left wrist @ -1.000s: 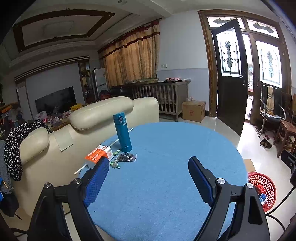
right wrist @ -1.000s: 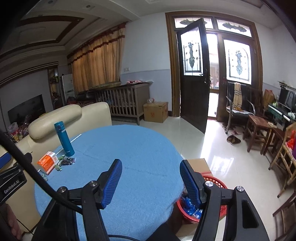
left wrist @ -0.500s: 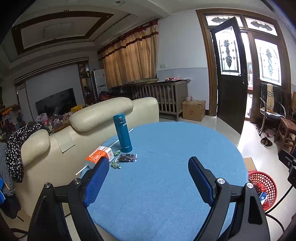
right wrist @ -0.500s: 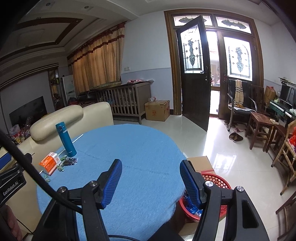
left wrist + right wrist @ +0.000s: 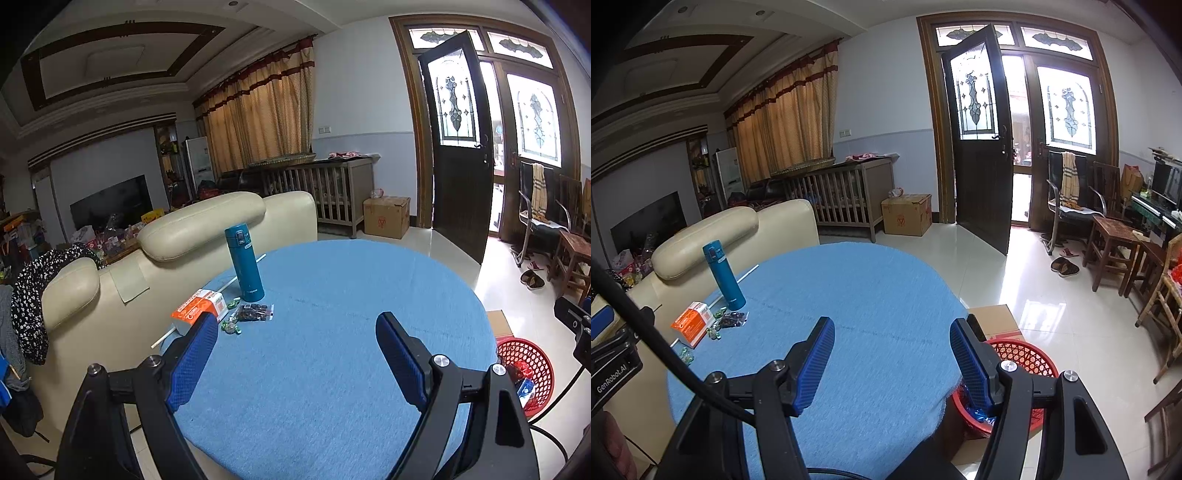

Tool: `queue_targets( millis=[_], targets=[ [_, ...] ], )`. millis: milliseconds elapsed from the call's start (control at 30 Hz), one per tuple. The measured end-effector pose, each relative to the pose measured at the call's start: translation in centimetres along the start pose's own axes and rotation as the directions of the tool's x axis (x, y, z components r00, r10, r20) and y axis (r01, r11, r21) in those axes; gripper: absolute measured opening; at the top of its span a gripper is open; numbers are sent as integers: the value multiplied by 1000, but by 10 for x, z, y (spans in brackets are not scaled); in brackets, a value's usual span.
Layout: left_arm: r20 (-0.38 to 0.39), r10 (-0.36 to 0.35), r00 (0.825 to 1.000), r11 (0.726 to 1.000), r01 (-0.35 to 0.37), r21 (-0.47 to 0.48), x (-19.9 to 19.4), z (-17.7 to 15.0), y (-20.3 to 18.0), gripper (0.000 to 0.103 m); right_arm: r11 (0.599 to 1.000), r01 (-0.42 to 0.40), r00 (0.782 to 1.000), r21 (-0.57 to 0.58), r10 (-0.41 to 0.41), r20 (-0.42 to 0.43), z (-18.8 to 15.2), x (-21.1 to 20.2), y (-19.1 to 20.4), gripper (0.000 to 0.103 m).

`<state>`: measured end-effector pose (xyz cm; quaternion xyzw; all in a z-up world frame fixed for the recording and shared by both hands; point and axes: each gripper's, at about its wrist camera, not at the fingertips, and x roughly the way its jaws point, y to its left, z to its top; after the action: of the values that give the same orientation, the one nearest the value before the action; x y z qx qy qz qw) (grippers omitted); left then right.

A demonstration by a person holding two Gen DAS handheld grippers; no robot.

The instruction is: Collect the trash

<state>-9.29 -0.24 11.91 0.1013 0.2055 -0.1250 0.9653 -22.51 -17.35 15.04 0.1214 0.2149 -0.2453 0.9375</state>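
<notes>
A round table with a blue cloth (image 5: 332,369) carries a small cluster at its far left. There a teal flask (image 5: 245,264) stands upright. Beside it lie an orange-and-white box (image 5: 199,308), a dark clear packet (image 5: 254,313), green sweet wrappers (image 5: 229,326) and a thin white stick (image 5: 229,282). My left gripper (image 5: 295,325) hangs open above the cloth, just right of the box, with nothing between its blue pads. My right gripper (image 5: 892,326) is open and empty over the table's near right part. A red basket (image 5: 1023,358) with wrappers inside stands on the floor at the table's right edge.
A cream sofa (image 5: 207,225) backs against the table's left side. A cardboard box (image 5: 995,319) lies on the floor behind the basket. Wooden chairs and stools (image 5: 1115,243) stand at the right, near an open dark door (image 5: 979,147). A black cable (image 5: 665,354) crosses the right wrist view.
</notes>
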Motion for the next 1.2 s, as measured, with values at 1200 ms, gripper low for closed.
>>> queue_targets(
  millis=[1200],
  targets=[
    [-7,-3,1000,1000,3,12,-4,-2,-3,88,1000,-7,1000,8,7,-17,-1,4,0,69]
  ],
)
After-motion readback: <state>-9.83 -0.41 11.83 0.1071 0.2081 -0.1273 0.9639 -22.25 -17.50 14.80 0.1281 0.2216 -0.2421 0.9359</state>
